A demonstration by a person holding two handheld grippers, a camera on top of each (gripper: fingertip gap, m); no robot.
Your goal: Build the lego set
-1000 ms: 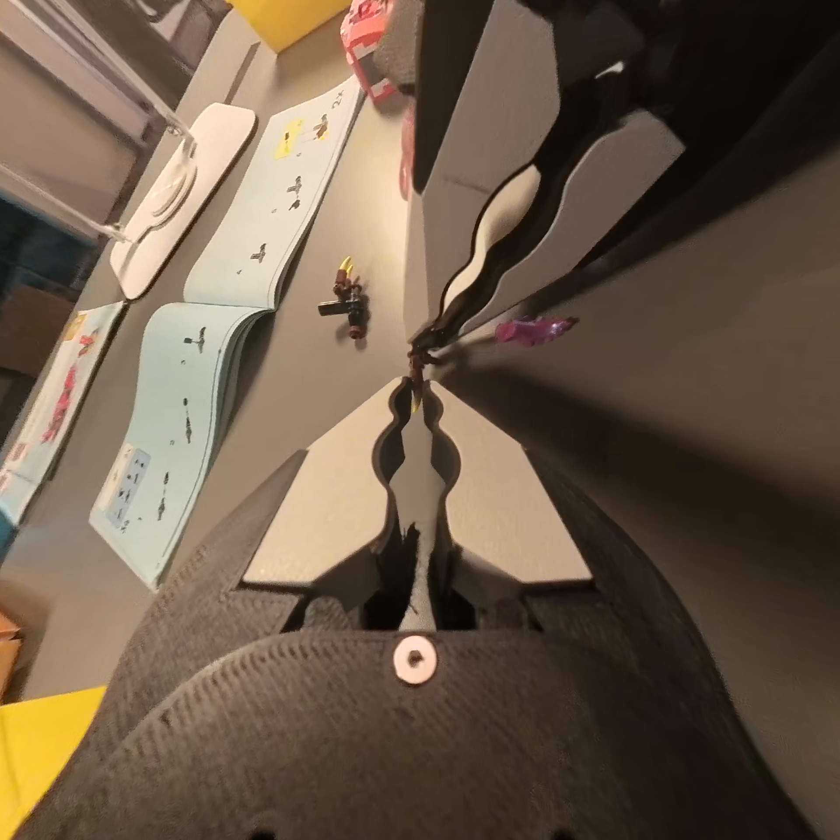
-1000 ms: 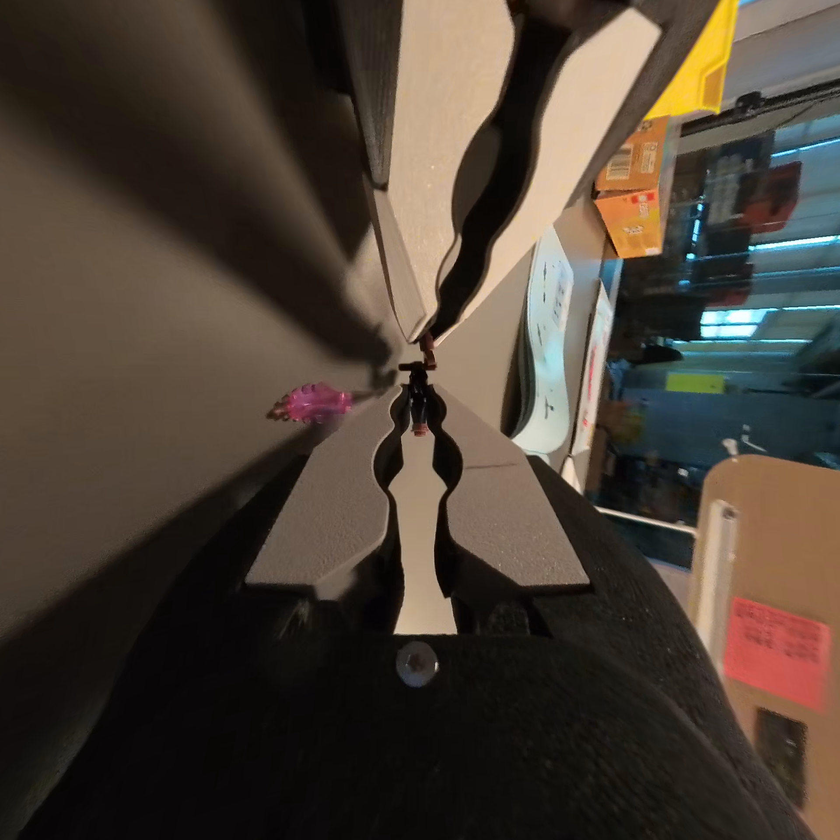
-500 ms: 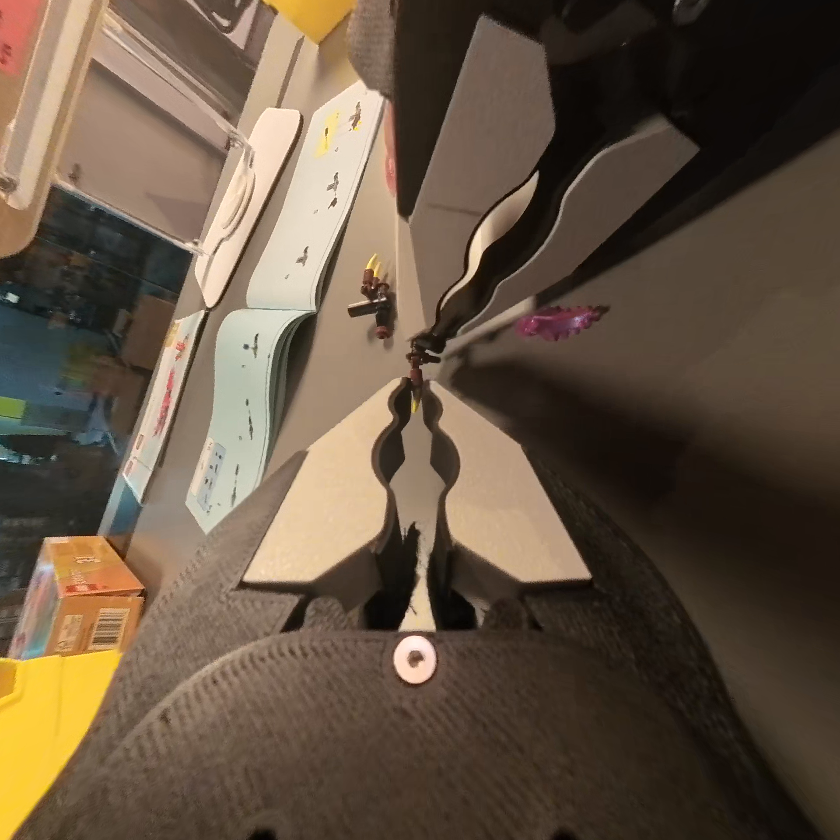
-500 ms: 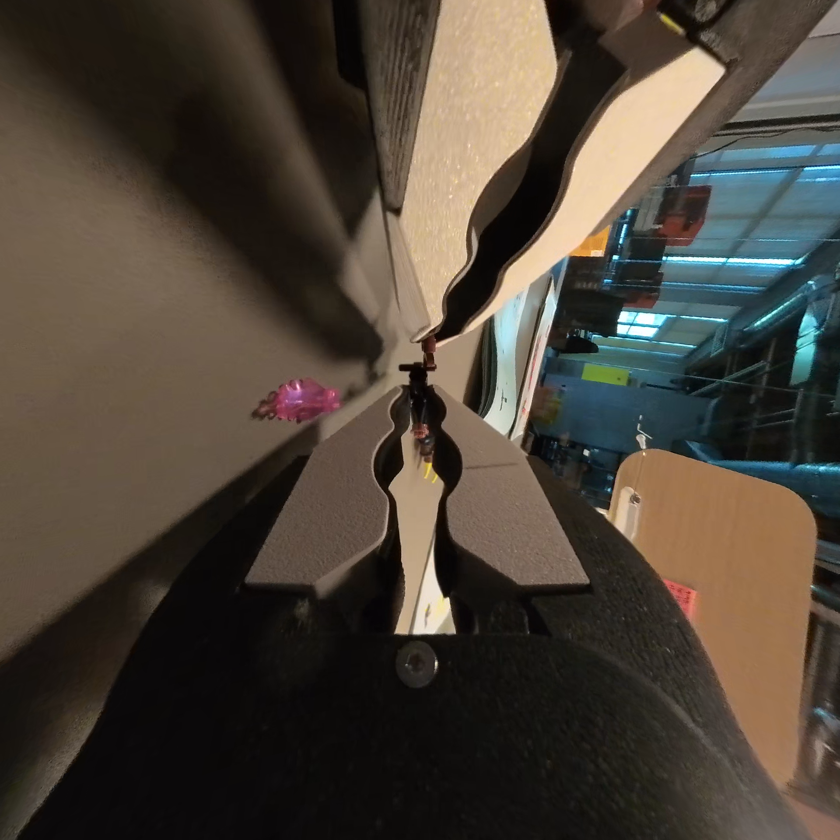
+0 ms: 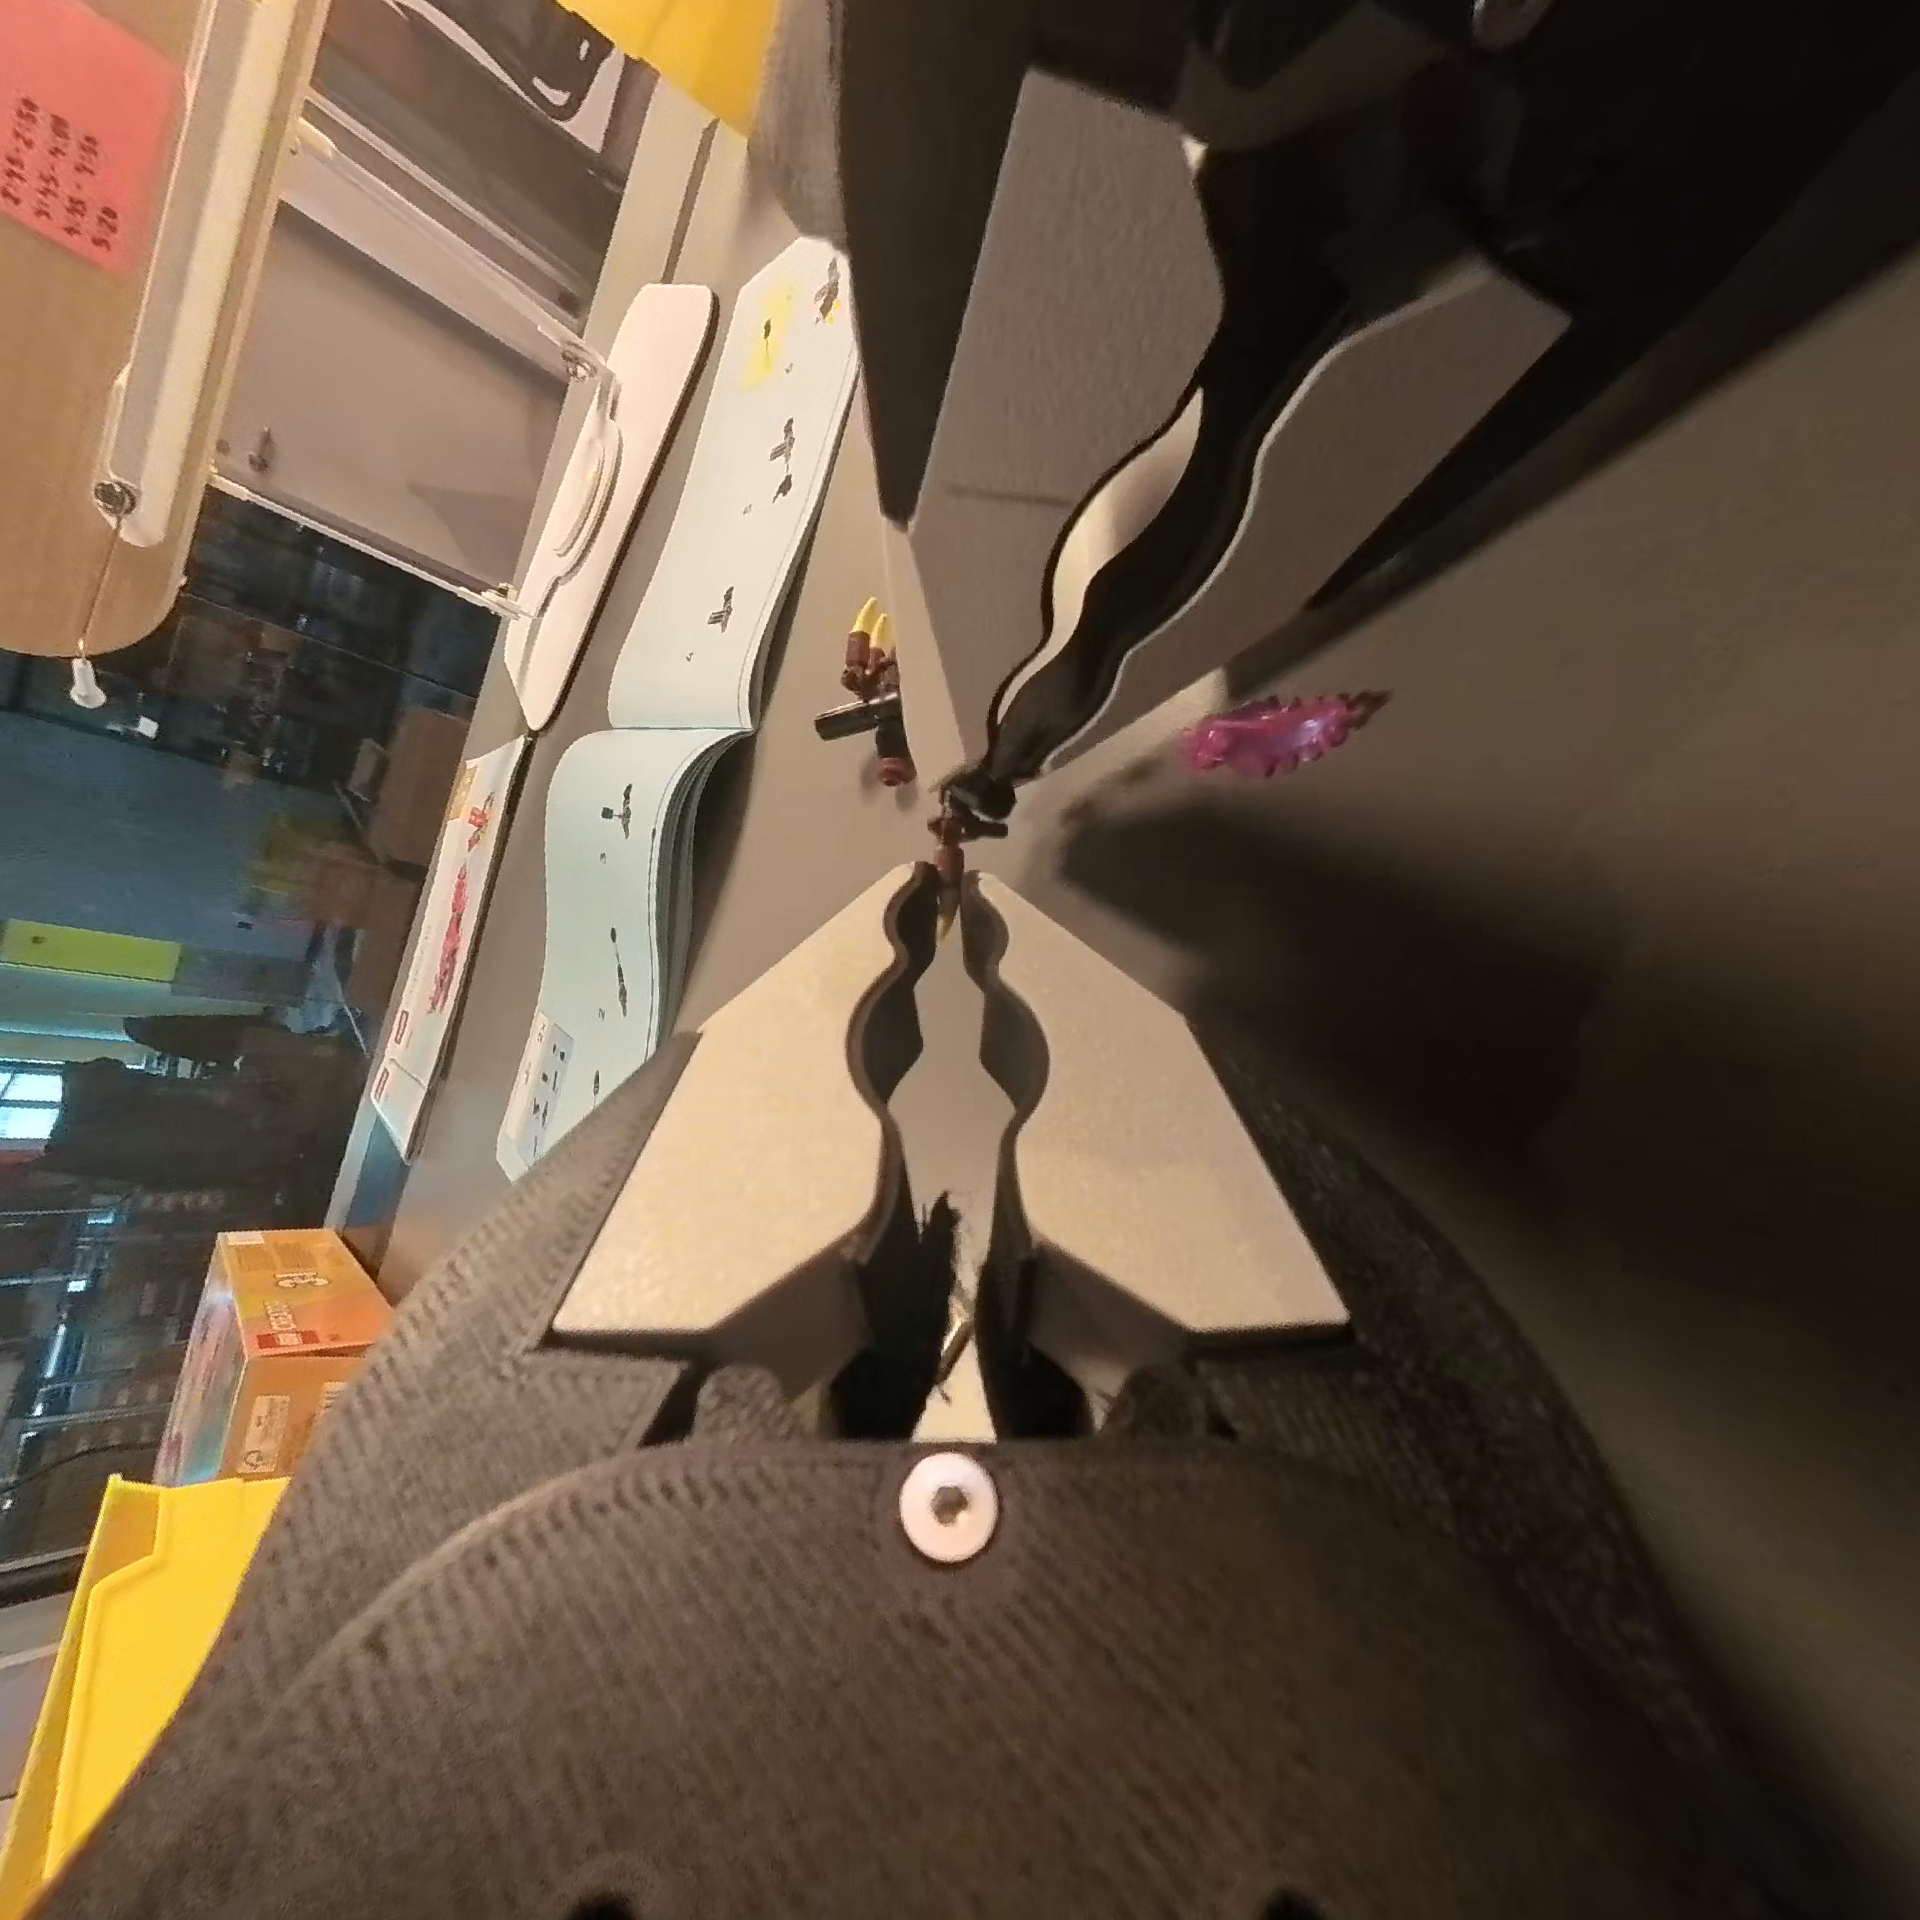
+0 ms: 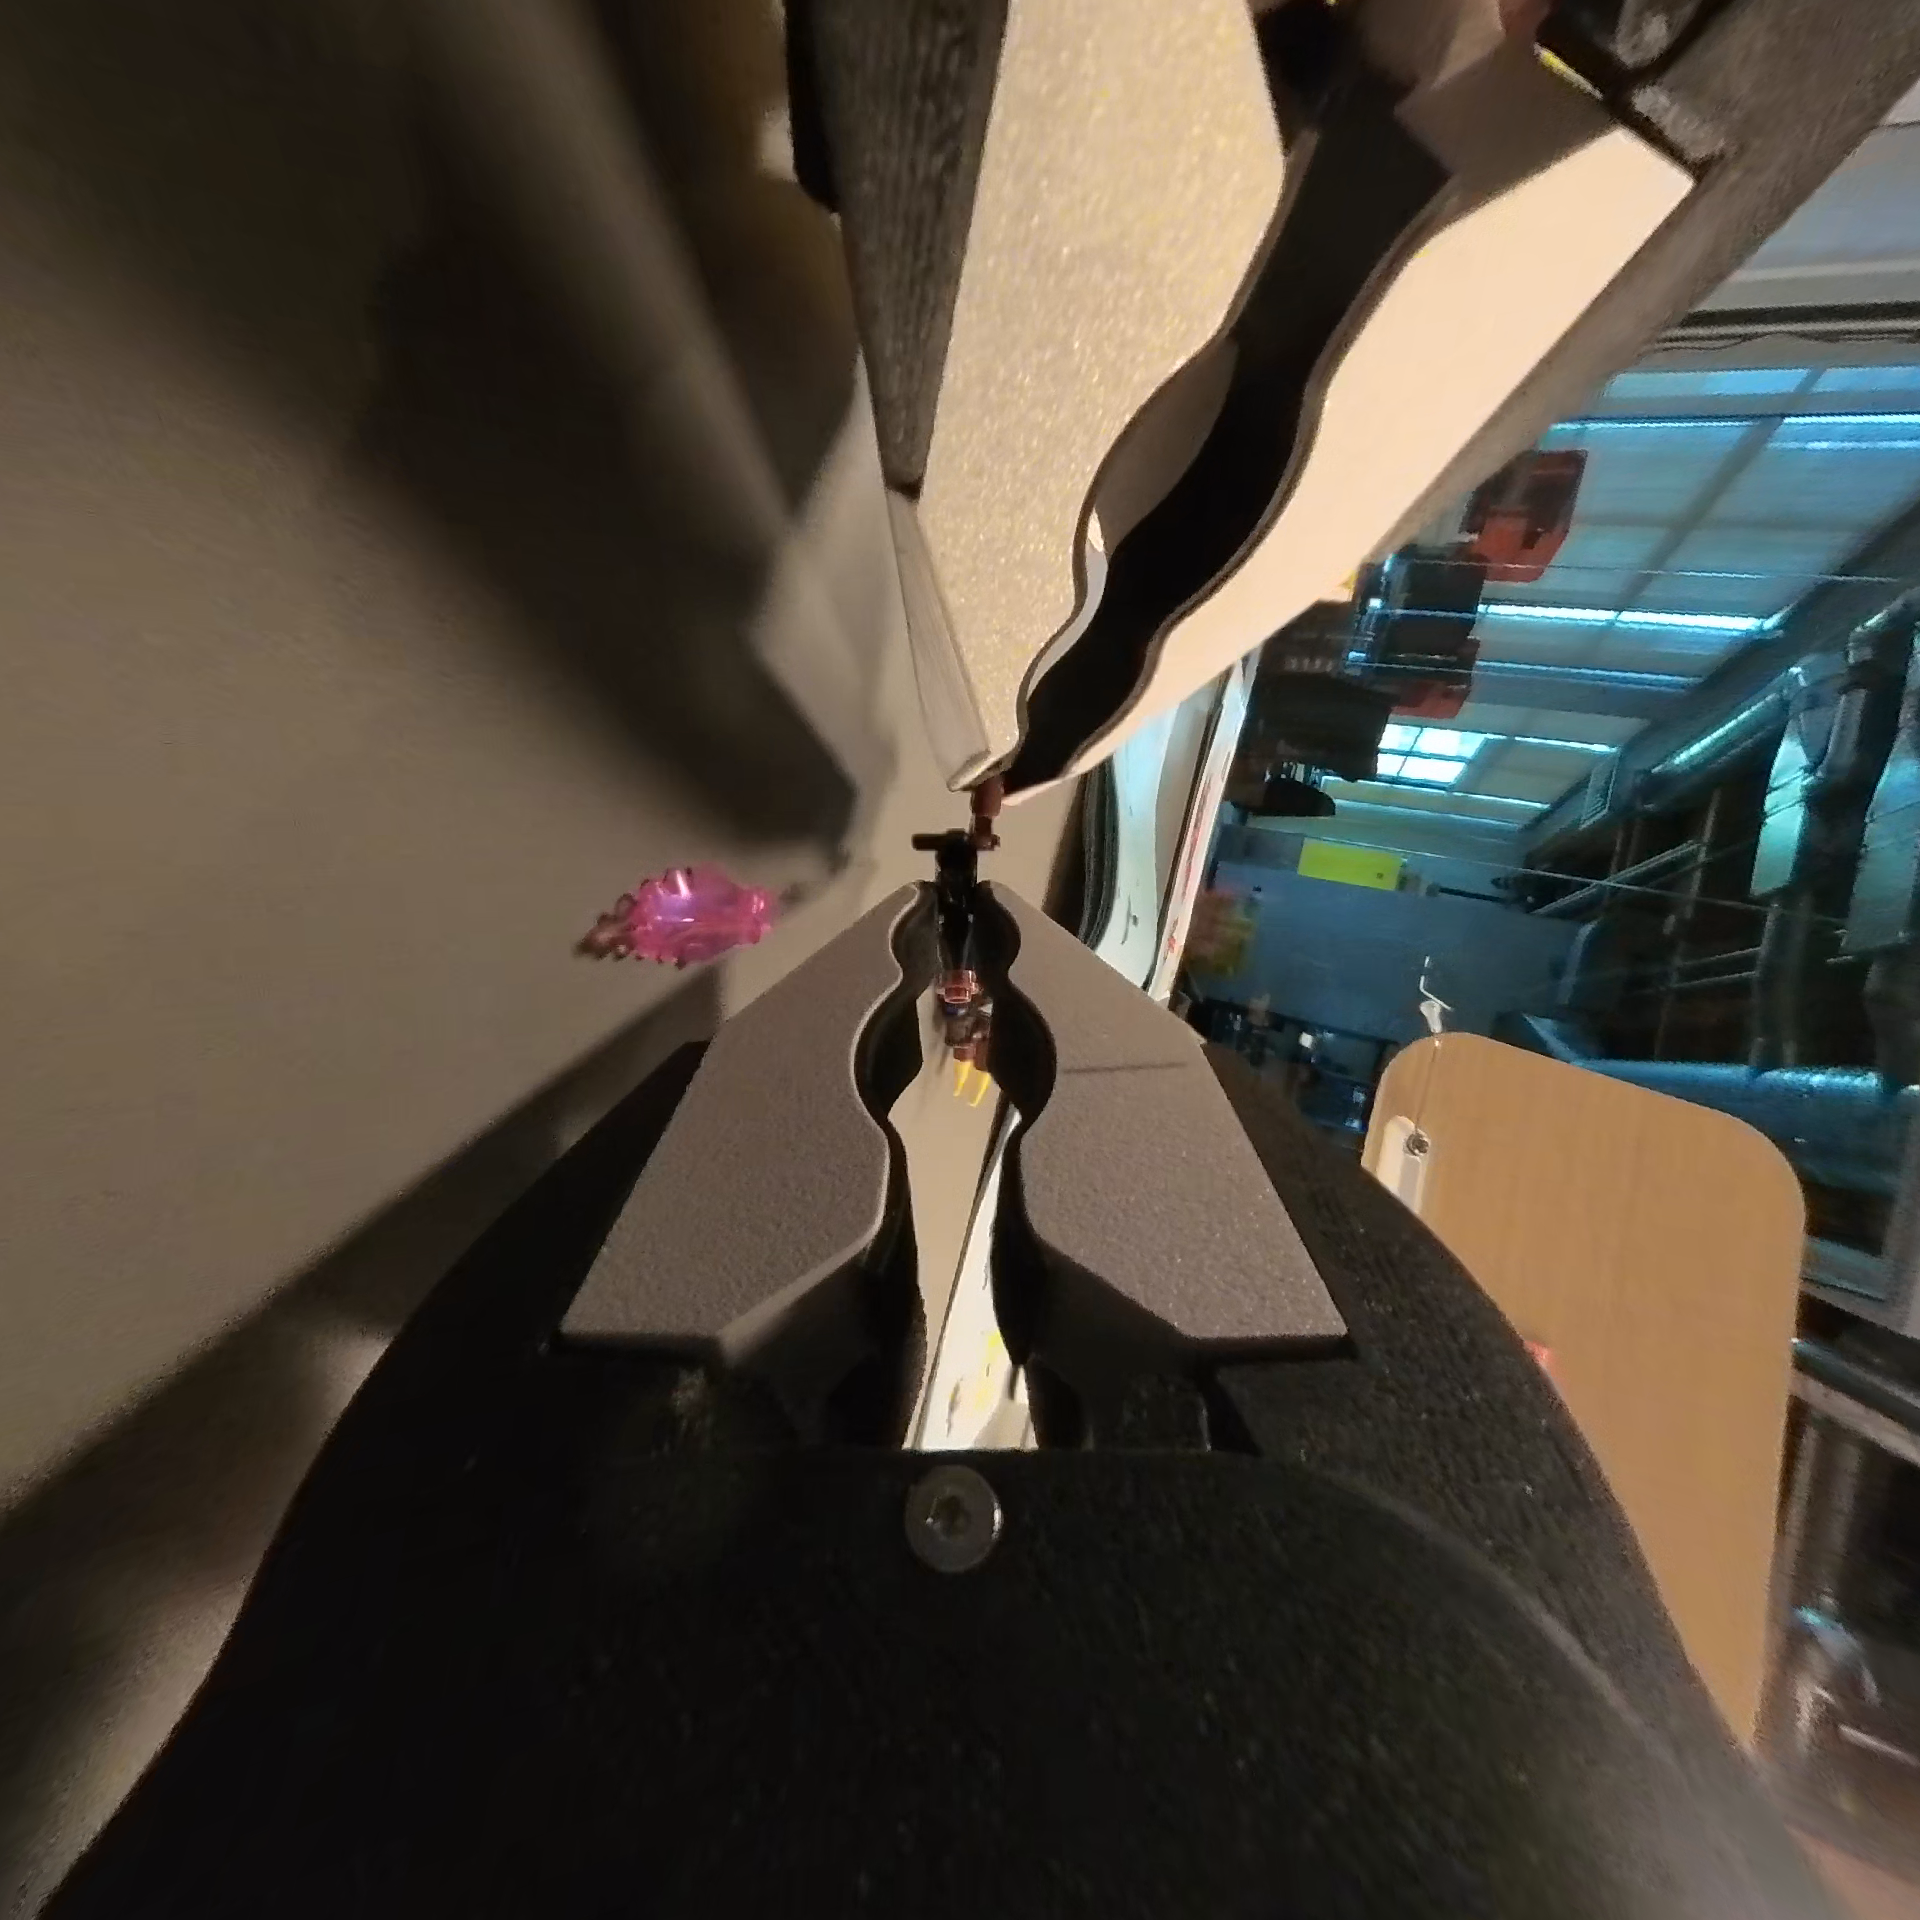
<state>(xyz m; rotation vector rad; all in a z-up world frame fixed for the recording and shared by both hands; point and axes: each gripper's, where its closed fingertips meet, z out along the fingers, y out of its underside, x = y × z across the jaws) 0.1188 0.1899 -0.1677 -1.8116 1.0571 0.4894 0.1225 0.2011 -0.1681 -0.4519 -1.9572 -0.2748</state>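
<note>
Left gripper (image 5: 941, 883) clamps small dark-red toy piece (image 5: 948, 864); right gripper (image 6: 954, 894) clamps small black toy piece (image 6: 952, 878), centre frame, tips meeting.

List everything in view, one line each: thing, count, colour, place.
Table: one, grey.
Open booklet: one, pale blue, far left.
Leaflet: one, red print, beside booklet.
White pad: one, behind booklet.
Loose claw piece: one, dark red, yellow tips, by booklet.
Pink translucent piece: one, lying right.
Yellow bins: two, edges.
Orange boxes: stacked, left.
Small assembly: one, dark red and black, between both grippers.
Left gripper: grips its red end.
Right gripper: grips its black end.
</note>
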